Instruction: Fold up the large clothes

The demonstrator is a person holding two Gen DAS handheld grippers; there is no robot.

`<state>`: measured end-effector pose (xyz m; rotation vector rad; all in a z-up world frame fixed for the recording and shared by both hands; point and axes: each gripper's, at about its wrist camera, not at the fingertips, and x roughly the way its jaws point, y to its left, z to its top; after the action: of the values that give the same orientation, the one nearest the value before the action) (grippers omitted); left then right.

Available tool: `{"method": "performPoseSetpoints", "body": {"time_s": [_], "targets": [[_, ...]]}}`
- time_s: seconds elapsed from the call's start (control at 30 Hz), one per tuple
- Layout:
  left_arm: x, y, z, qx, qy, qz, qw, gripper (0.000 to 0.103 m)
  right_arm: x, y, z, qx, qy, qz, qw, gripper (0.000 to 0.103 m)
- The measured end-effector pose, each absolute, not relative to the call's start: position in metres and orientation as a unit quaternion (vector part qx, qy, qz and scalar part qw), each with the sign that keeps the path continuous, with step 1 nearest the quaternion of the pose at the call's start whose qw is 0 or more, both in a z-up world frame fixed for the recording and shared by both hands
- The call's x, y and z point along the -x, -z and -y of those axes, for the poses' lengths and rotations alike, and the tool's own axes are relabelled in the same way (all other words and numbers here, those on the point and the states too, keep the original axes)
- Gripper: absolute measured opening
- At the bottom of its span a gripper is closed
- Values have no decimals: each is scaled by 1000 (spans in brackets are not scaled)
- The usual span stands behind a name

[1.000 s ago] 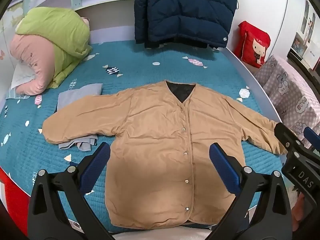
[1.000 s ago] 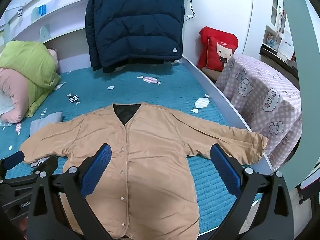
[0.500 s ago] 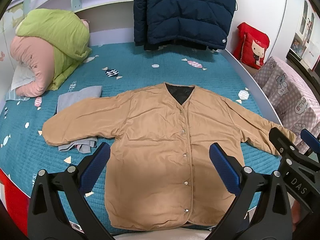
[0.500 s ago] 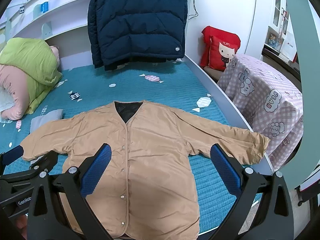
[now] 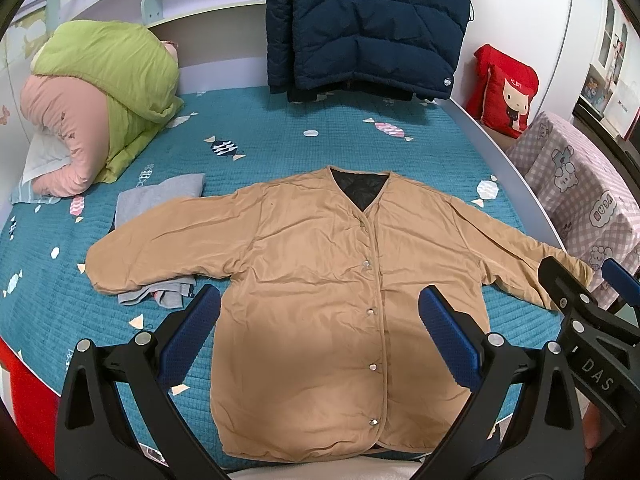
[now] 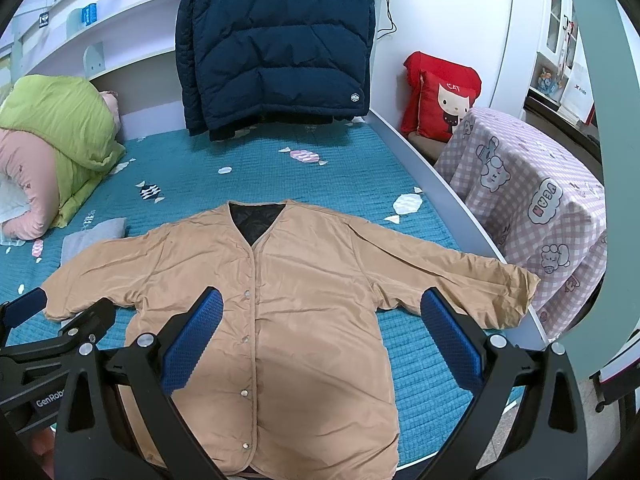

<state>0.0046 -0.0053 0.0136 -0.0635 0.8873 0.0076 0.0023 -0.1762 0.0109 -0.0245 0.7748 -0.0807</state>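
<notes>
A tan snap-button jacket (image 5: pixel 320 272) lies flat, front up, sleeves spread, on the teal bed (image 5: pixel 248 128); it also shows in the right wrist view (image 6: pixel 312 292). My left gripper (image 5: pixel 320 320) is open and empty, held above the jacket's lower body. My right gripper (image 6: pixel 322 320) is open and empty, above the jacket's lower right side. Each gripper shows at the edge of the other's view: the right one (image 5: pixel 584 292) near the right cuff, the left one (image 6: pixel 60 312) near the left cuff.
A grey garment (image 5: pixel 160 196) lies partly under the left sleeve. A green and pink quilt (image 5: pixel 100 92) is piled at the back left. A navy puffer coat (image 5: pixel 368 20) hangs at the back. A checked cloth-covered stand (image 6: pixel 532 200) and red cushion (image 6: pixel 444 100) are right of the bed.
Both grippers have drawn back and risen slightly, so the jacket sits a little lower and farther in view. The jacket has not moved. Both stay open.
</notes>
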Motion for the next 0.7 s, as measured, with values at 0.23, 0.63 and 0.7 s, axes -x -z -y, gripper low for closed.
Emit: {"method": "performPoseSetpoints", "body": {"time_s": [0.23, 0.63, 0.7], "targets": [[-6, -16, 5, 29, -2, -428, 903, 99, -2, -10, 178, 11, 39, -378, 925, 96], [-5, -15, 10, 27, -2, -426, 904, 99, -1, -11, 179, 11, 41, -379, 924, 96], [-5, -15, 11, 27, -1, -426, 904, 99, 0, -11, 179, 11, 42, -379, 924, 96]]}}
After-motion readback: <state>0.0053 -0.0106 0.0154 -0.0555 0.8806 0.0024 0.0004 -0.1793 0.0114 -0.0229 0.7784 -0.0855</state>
